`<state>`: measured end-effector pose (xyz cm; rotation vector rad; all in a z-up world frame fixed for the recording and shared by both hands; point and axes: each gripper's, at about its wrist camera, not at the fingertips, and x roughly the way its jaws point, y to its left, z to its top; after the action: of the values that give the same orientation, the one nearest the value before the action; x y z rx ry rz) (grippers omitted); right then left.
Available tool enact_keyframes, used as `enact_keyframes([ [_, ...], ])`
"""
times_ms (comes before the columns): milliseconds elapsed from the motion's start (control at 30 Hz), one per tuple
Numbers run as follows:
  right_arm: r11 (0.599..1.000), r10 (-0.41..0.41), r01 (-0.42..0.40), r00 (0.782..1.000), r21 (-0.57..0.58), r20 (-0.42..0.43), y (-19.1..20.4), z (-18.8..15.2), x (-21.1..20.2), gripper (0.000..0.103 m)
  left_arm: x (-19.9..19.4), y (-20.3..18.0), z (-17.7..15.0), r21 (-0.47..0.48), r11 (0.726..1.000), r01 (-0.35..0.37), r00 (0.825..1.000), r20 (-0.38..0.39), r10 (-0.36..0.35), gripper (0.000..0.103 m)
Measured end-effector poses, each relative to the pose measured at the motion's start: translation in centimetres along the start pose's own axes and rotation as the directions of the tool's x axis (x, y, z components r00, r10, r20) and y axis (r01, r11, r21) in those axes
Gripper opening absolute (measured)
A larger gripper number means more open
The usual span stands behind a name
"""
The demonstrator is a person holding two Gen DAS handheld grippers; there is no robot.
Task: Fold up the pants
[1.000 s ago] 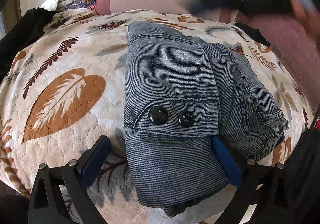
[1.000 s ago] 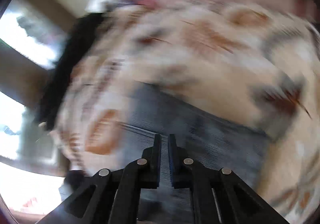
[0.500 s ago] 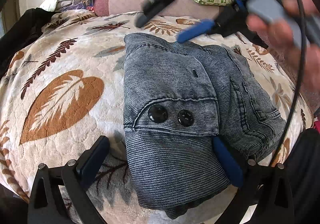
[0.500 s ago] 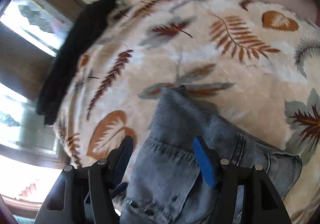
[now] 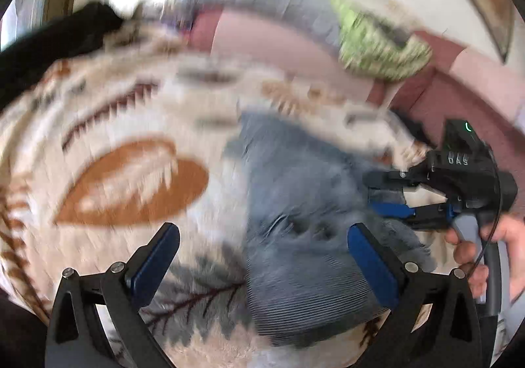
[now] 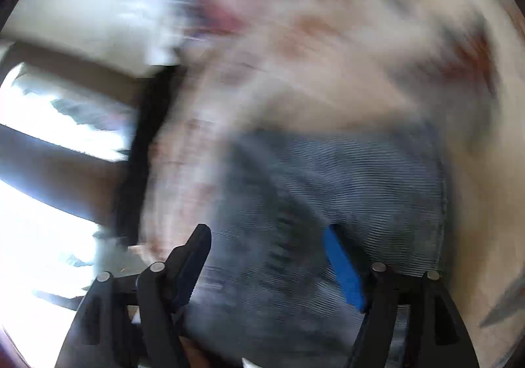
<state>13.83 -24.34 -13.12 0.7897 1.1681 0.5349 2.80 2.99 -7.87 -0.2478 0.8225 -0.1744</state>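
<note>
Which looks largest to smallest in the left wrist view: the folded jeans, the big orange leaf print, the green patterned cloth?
1. Folded jeans, clearly largest.
2. Orange leaf print.
3. Green patterned cloth, though it lies farther from the camera and is blurred, so its true size is unsure.

The leaf-print blanket lies bare left of the folded pants. The right tongs crowd their right edge. Pillows block the far side.

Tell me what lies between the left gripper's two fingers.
In the left wrist view, the left gripper stands open over leaf-print blanket on the left and the folded denim pants on the right.
</note>
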Motion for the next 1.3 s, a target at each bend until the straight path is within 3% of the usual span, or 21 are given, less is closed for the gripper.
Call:
enact_keyframes([
  [33, 0.998, 0.049, -0.049, 0.999, 0.039, 0.002, -0.5, 0.1, -0.6, 0.043, 1.0, 0.1, -0.3, -0.007, 1.000, -0.010, 0.999, -0.052, 0.010, 0.103],
  [67, 0.997, 0.063, -0.062, 0.998, 0.046, -0.006, -0.2, 0.2, -1.3, 0.043, 1.2, 0.1, -0.6, -0.013, 1.000, -0.014, 0.998, -0.056, 0.013, 0.103],
  [133, 0.998, 0.055, -0.055, 0.998, 0.007, 0.017, 1.0, 0.1, -2.6, 0.059, 0.0, -0.3, -0.5, 0.008, 1.000, -0.018, 1.000, 0.001, 0.018, 0.102],
  [233, 0.988, 0.137, -0.133, 0.989, -0.076, 0.055, 2.5, -0.7, -4.1, 0.069, -1.3, -0.5, -0.2, 0.029, 0.999, -0.042, 0.995, 0.087, 0.039, 0.102],
  [267, 0.990, 0.115, -0.108, 0.991, -0.088, 0.075, 2.3, -1.1, -4.0, 0.074, -0.7, -0.6, -0.4, 0.040, 0.998, -0.043, 0.998, 0.053, 0.041, 0.102],
  [300, 0.997, 0.043, -0.038, 0.997, -0.070, 0.069, 1.1, -1.2, -3.1, 0.081, 0.3, -0.8, -0.9, 0.057, 0.997, -0.042, 0.999, -0.007, 0.042, 0.102],
  [333, 1.000, 0.002, -0.001, 1.000, -0.020, 0.025, -0.5, -1.4, -1.8, 0.074, 1.4, -0.7, -1.4, 0.064, 0.997, -0.037, 0.998, -0.051, 0.040, 0.103],
  [400, 0.998, 0.047, -0.049, 0.998, 0.036, 0.038, -1.0, -1.1, -2.8, 0.072, 1.2, -1.1, -1.5, 0.072, 0.996, -0.047, 0.999, -0.024, 0.049, 0.103],
  [600, 0.989, 0.141, -0.135, 0.985, -0.064, 0.101, 4.2, 2.8, -5.0, 0.073, 1.6, -1.4, -1.6, 0.070, 0.997, -0.035, 0.999, -0.028, 0.037, 0.103],
  [667, 0.993, 0.106, -0.101, 0.991, -0.057, 0.086, 3.4, 4.1, -3.0, 0.077, 1.5, -1.3, -1.5, 0.078, 0.996, -0.036, 0.999, -0.024, 0.038, 0.103],
  [700, 0.999, 0.051, -0.050, 0.998, -0.021, 0.039, 1.6, 4.5, -0.8, 0.077, 1.5, -1.2, -1.5, 0.077, 0.997, -0.032, 0.999, -0.025, 0.034, 0.103],
  [733, 0.999, 0.003, -0.003, 1.000, 0.041, 0.004, -0.5, 4.5, 0.7, 0.071, 1.4, -1.1, -1.6, 0.076, 0.997, -0.025, 0.999, -0.027, 0.027, 0.103],
  [800, 0.991, 0.079, -0.086, 0.994, 0.103, 0.070, -1.7, 4.0, -0.2, 0.070, 1.2, -0.9, -1.6, 0.079, 0.997, -0.022, 0.999, -0.024, 0.024, 0.103],
  [900, 0.996, 0.041, -0.048, 0.994, 0.070, 0.106, 0.0, 2.3, -3.3, 0.071, 0.9, -0.8, -1.5, 0.077, 0.997, -0.015, 1.000, -0.022, 0.017, 0.103],
  [1067, 0.990, 0.134, -0.131, 0.988, -0.043, 0.076, 2.6, -3.4, -5.7, 0.075, -0.6, -0.6, -0.5, 0.039, 0.999, -0.015, 1.000, 0.005, 0.015, 0.103],
  [1133, 0.994, 0.101, -0.100, 0.994, -0.031, 0.037, 1.0, -6.0, -4.6, 0.077, -1.2, -0.5, -0.1, 0.020, 0.999, -0.030, 0.999, 0.016, 0.029, 0.103],
  [1167, 0.998, 0.064, -0.064, 0.998, -0.020, 0.004, 0.0, -6.5, -3.3, 0.077, -1.1, -0.4, 0.0, 0.013, 0.999, -0.046, 0.999, 0.002, 0.046, 0.103],
  [1200, 0.997, 0.072, -0.072, 0.997, -0.015, 0.004, -1.3, -7.2, -2.6, 0.069, -0.4, -0.5, 0.0, 0.019, 0.997, -0.077, 0.996, -0.040, 0.078, 0.103],
  [1267, 0.997, 0.081, -0.081, 0.997, 0.017, 0.021, -1.3, -7.2, -3.5, 0.067, 1.2, -0.6, -0.1, 0.046, 0.990, -0.130, 0.980, -0.145, 0.135, 0.103],
  [1300, 0.998, 0.064, -0.064, 0.998, 0.016, 0.019, -0.7, -7.0, -3.9, 0.068, 0.7, -0.4, 0.1, 0.015, 0.993, -0.120, 0.985, -0.127, 0.121, 0.103],
])
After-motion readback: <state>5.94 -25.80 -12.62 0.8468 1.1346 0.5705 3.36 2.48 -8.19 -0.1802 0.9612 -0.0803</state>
